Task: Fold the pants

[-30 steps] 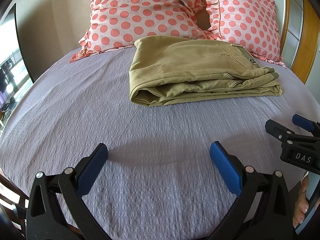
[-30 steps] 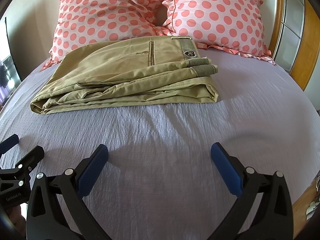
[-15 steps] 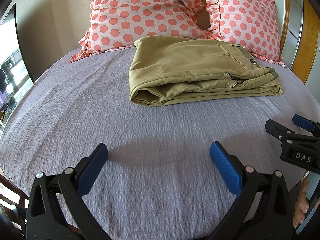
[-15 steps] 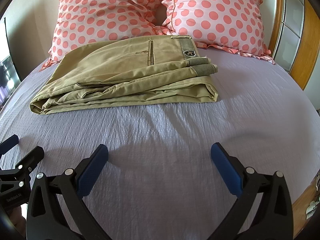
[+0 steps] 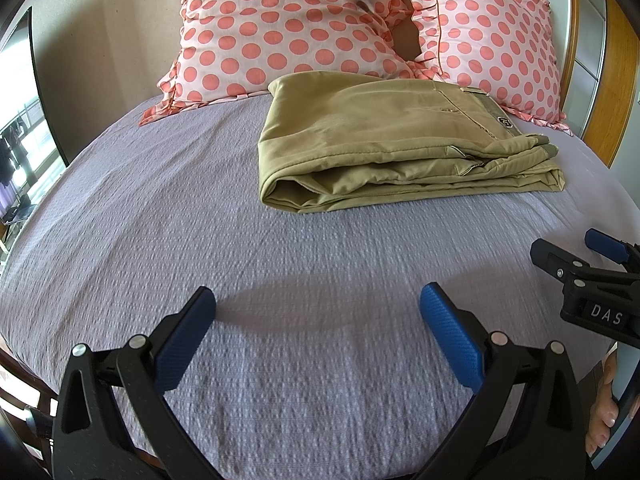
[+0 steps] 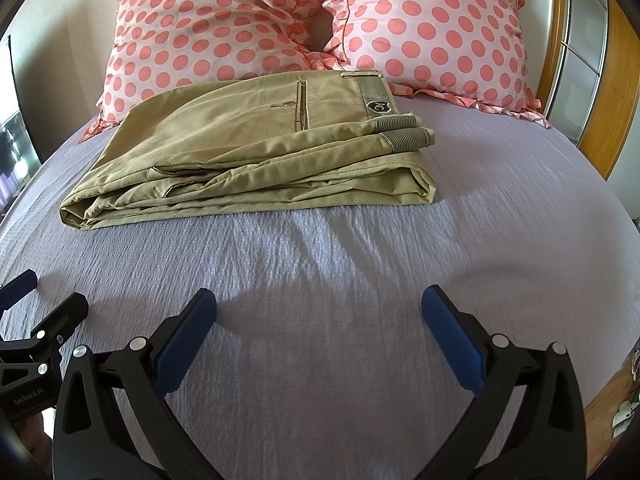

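Note:
Khaki pants [image 5: 384,148] lie folded in a flat stack on the lilac bedspread [image 5: 200,232], just in front of the pillows; they also show in the right wrist view [image 6: 256,152], waistband to the right. My left gripper [image 5: 318,300] is open and empty, low over the bedspread, well short of the pants. My right gripper [image 6: 319,302] is open and empty, also near the bed's front. Each gripper shows at the edge of the other's view: the right one [image 5: 580,256], the left one [image 6: 36,300].
Two pink polka-dot pillows [image 6: 208,28] [image 6: 432,28] lean at the head of the bed behind the pants. A wooden bed frame [image 6: 608,92] runs along the right side. A window [image 5: 20,140] is at the left.

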Demonstrator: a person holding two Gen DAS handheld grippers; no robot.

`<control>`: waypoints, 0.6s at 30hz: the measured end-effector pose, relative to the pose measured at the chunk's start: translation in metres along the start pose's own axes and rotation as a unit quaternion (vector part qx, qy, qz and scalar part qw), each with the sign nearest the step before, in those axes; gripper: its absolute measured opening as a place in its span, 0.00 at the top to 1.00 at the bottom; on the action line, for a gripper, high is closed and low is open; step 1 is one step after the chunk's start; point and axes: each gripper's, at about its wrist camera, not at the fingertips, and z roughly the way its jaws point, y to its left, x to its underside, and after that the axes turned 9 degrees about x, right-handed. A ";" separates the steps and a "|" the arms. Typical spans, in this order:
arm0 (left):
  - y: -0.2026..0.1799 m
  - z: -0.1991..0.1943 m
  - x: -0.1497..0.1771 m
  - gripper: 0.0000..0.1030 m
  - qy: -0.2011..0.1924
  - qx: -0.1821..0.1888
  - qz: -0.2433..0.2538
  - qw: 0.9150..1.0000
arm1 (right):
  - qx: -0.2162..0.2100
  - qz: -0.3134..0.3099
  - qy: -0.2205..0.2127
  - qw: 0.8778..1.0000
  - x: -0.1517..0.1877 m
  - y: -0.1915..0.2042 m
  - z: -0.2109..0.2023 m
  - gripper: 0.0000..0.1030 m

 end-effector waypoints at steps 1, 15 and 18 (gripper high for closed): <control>0.000 0.000 0.000 0.02 0.000 0.000 0.000 1.000 | 0.000 0.000 0.000 1.000 0.000 0.000 0.000 0.01; 0.000 0.000 0.000 0.02 -0.001 0.000 0.000 1.000 | 0.000 0.000 0.000 1.000 0.000 0.000 0.000 0.01; -0.001 0.000 0.001 0.02 0.000 0.000 0.000 1.000 | 0.000 0.000 0.000 1.000 0.000 0.000 0.000 0.01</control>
